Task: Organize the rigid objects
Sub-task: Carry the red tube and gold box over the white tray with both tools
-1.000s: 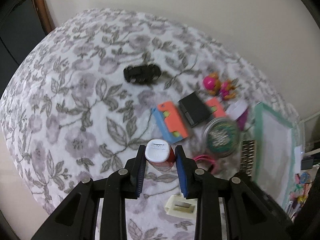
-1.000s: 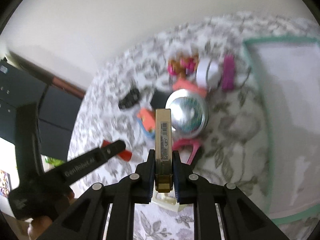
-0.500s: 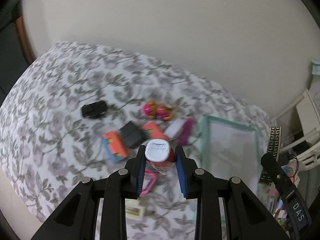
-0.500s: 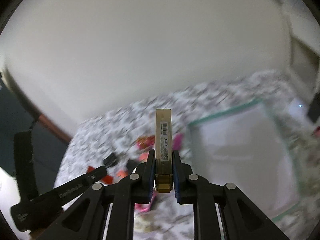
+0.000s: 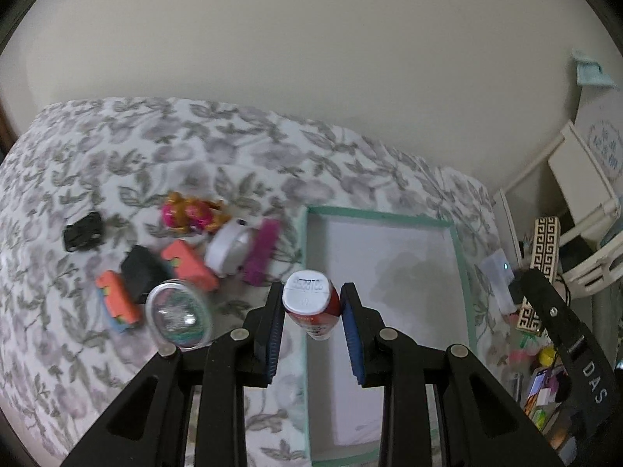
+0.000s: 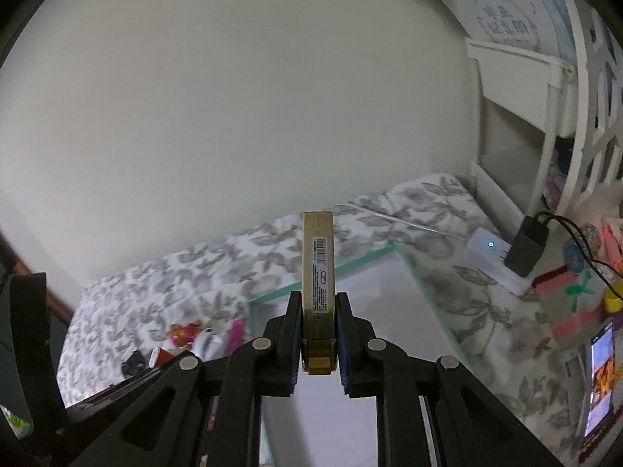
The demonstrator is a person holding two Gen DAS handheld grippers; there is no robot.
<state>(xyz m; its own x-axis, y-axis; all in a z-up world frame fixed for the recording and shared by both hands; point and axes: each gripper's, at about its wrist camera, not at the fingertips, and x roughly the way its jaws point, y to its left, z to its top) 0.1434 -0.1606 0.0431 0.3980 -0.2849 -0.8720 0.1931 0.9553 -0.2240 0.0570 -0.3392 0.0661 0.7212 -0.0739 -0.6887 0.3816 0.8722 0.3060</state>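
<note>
I've got both tongs clamped, left tongs [image 5: 311, 307] on the red bottle [image 5: 312, 303], right tongs [image 6: 318, 336] on the gold box [image 6: 318, 272], poised over the tray [image 5: 383, 216] for dropping in

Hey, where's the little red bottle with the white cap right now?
In the left wrist view the red bottle is clamped in the left gripper, cap toward the camera, over the left rim of the green-edged tray.

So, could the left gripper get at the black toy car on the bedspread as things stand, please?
Probably not yet. The left gripper is shut on a red bottle at the edge of the green-rimmed tray. The black toy car lies uncovered at the far side of the clutter, so only the full jaws stand in the way.
</note>
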